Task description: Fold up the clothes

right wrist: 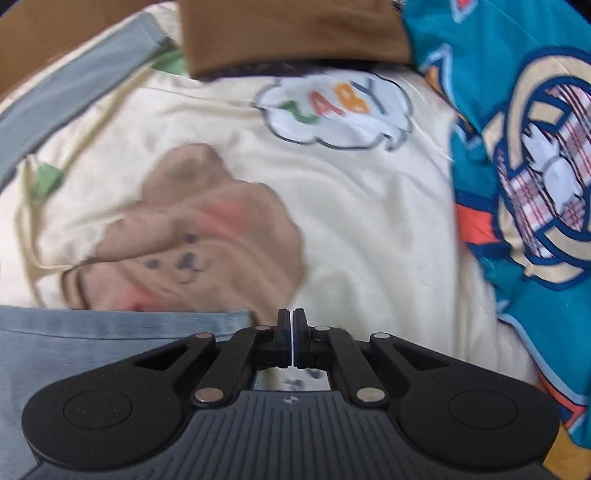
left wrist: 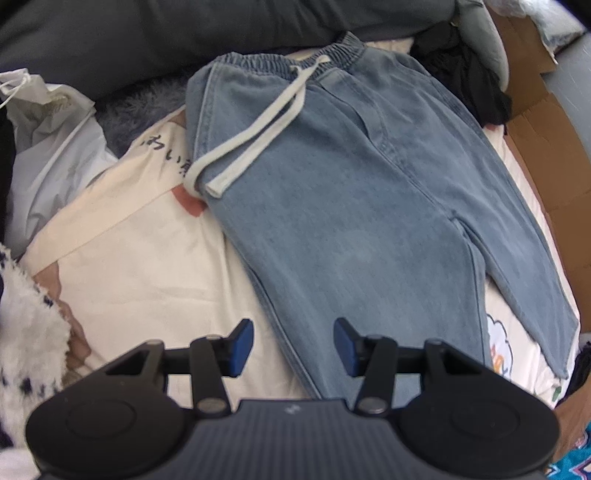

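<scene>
Left gripper (left wrist: 293,345) points steeply down over jeans (left wrist: 351,206), jaws apart

A cream bedsheet (left wrist: 147,266) with cartoon prints spreads out beneath and ahead of the left gripper. Far ahead lies a dark grey cushion (left wrist: 166,33); ahead to the left sits a white plastic bag (left wrist: 48,147), and close on the left a fluffy white blanket (left wrist: 26,332). Brown cardboard (left wrist: 546,147) runs along the right. Ahead of the right gripper the sheet shows a bear print (right wrist: 207,236) and a cloud print (right wrist: 336,110); to its right lies a teal patterned cloth (right wrist: 517,147).
</scene>
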A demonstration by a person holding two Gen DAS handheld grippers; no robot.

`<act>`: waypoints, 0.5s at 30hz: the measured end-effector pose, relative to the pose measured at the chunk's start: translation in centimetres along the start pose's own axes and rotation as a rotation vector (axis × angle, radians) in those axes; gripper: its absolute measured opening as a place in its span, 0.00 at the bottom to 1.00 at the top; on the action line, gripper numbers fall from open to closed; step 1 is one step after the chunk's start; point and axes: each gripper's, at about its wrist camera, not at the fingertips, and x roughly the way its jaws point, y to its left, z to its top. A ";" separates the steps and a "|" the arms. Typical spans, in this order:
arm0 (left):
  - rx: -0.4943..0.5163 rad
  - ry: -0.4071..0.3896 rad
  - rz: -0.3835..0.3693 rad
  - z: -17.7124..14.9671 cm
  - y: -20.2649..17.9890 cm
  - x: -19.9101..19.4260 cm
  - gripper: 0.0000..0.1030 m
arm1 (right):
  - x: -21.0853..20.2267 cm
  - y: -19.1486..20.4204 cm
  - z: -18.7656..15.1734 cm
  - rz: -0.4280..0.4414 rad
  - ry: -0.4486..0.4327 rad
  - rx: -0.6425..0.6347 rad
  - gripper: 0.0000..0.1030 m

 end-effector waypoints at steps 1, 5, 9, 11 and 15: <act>-0.004 -0.005 0.000 0.1 0.2 0.2 0.49 | -0.2 0.3 0.0 0.009 0.000 0.004 0.00; 0.011 -0.026 -0.007 0.8 0.4 1.0 0.47 | -1.3 1.8 -0.1 0.072 -0.018 0.034 0.08; 0.043 -0.033 -0.005 1.6 0.4 2.2 0.46 | -2.3 4.6 -1.3 0.097 -0.026 -0.037 0.22; 0.050 -0.035 -0.009 2.2 0.5 2.7 0.41 | -2.4 6.2 -2.1 0.104 -0.021 -0.092 0.23; 0.062 -0.042 -0.011 3.5 0.9 3.6 0.38 | -2.4 8.8 -3.6 0.122 0.006 -0.158 0.26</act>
